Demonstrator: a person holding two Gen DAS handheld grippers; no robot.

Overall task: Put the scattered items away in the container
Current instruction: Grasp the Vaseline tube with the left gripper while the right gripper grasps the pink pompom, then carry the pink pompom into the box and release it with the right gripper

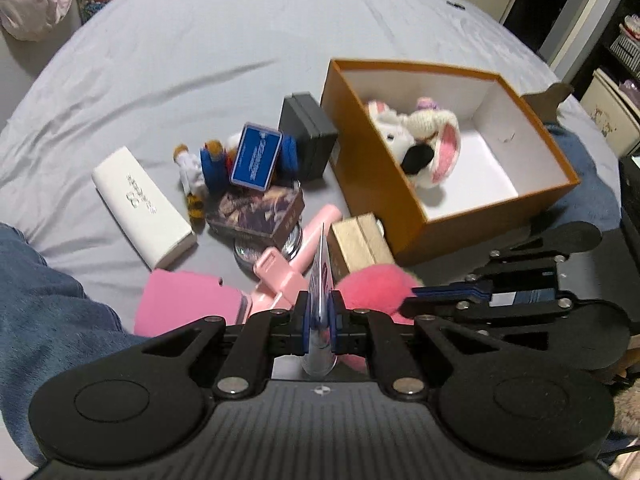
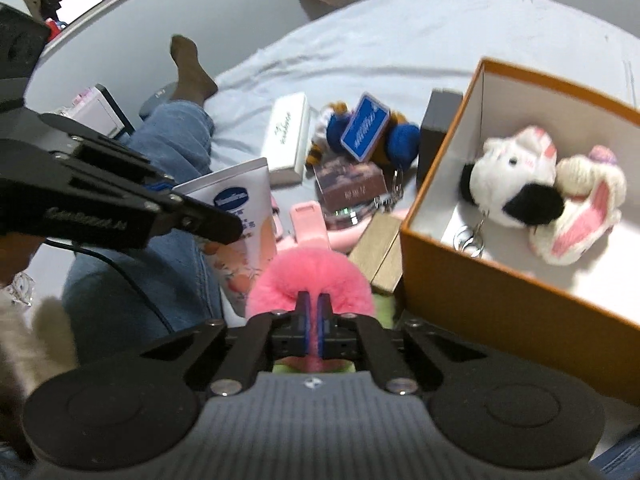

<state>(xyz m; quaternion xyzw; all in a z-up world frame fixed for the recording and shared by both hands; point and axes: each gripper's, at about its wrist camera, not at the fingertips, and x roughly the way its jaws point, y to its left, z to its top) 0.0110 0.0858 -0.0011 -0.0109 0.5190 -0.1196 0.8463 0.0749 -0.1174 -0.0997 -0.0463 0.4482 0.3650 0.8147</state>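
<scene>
The left gripper (image 1: 319, 312) is clamped on the flat end of a lotion tube (image 2: 240, 216), lifted over the bed (image 1: 240, 32). The right gripper (image 2: 314, 312) pinches a pink pompom (image 2: 312, 276) just beside the orange box (image 1: 400, 216), which holds two plush toys (image 2: 516, 184) near its near edge.

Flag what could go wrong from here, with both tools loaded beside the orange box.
1. The left tool pinches the lotion tube only at its thin flat end, so the tube may swing or slip.
2. The right tool grips only fluff of the pink pom-pom, which could pull free.
3. The two tools are close together near the orange box and could collide.
</scene>
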